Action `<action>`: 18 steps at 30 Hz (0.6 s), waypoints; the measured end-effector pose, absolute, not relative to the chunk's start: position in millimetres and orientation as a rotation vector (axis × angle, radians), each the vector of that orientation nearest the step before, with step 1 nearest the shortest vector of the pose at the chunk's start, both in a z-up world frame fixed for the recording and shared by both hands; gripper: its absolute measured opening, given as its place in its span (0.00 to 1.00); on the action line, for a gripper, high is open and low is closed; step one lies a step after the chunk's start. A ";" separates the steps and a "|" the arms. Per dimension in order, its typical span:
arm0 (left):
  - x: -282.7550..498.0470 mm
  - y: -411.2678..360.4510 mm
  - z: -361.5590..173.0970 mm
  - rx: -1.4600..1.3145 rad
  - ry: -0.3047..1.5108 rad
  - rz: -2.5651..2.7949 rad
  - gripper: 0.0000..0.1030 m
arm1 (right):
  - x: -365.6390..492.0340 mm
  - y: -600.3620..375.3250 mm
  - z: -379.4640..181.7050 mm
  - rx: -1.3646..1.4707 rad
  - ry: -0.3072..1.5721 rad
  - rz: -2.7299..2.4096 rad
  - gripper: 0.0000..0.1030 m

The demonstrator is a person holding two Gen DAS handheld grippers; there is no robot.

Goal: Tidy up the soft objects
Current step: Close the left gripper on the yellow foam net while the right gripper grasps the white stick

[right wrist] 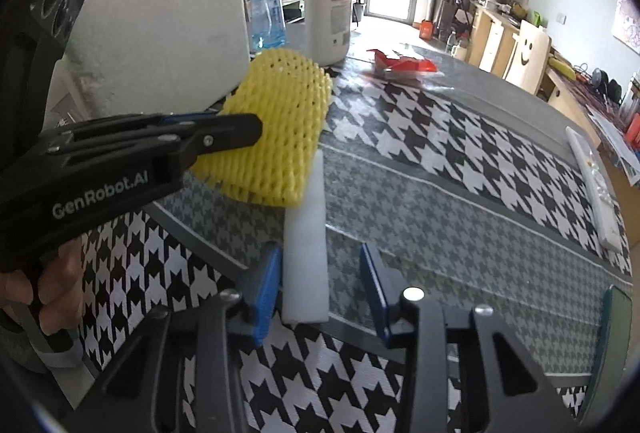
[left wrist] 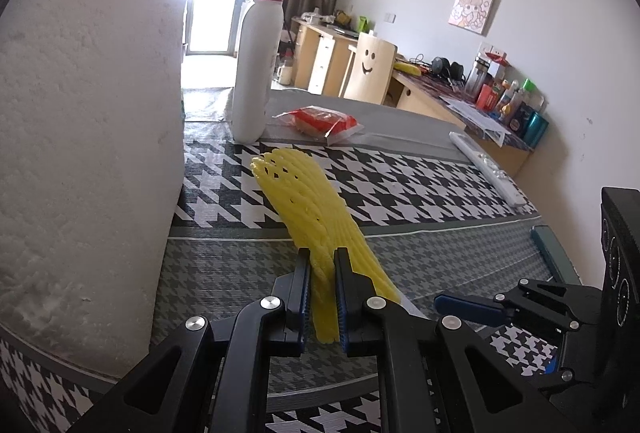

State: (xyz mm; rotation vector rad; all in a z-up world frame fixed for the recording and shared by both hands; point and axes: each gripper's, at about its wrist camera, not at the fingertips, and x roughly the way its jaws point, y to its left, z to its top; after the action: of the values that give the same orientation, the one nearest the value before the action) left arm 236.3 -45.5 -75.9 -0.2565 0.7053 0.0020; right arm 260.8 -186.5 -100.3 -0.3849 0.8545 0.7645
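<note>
On houndstooth tablecloth (right wrist: 440, 153), left gripper (left wrist: 322, 265) clamps yellow foam net (left wrist: 304, 193); right gripper (right wrist: 320, 273) half-wide around white foam strip (right wrist: 306, 253), seemingly touching one pad.

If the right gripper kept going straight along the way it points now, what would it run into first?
Most likely the white foam strip, already lying between the right gripper's open fingers; past it sits the yellow foam net in the left gripper, though depth is uncertain.

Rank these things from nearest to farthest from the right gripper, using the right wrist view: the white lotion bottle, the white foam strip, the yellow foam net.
From the right gripper:
1. white foam strip, between its fingers, beside the left pad.
2. yellow foam net, ahead and left, held by the left gripper.
3. white lotion bottle, standing at the back.
</note>
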 end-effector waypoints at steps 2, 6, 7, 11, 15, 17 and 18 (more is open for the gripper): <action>236.1 -45.4 -76.0 -0.256 0.707 0.002 0.12 | 260.4 -185.6 -100.2 -0.392 0.855 0.761 0.44; 235.6 -45.5 -76.3 -0.257 0.709 0.008 0.12 | 260.9 -184.7 -100.6 -0.387 0.860 0.745 0.43; 235.6 -45.3 -76.5 -0.258 0.708 0.010 0.12 | 259.9 -184.3 -100.0 -0.388 0.860 0.744 0.40; 235.0 -45.7 -76.4 -0.260 0.704 0.007 0.12 | 253.6 -179.6 -99.0 -0.402 0.856 0.751 0.23; 234.3 -46.3 -76.2 -0.265 0.700 0.000 0.12 | 254.2 -181.1 -98.6 -0.380 0.860 0.744 0.20; 232.9 -47.3 -75.1 -0.254 0.692 0.001 0.12 | 254.7 -183.7 -96.6 -0.358 0.860 0.748 0.17; 232.6 -48.8 -74.8 -0.250 0.690 -0.005 0.12 | 254.4 -185.2 -95.6 -0.349 0.859 0.749 0.16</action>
State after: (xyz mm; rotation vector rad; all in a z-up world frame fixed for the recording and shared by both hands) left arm 232.6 -48.8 -74.8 -0.2501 0.6904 -0.0049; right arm 254.4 -185.2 -95.6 -0.3489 0.8592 0.7491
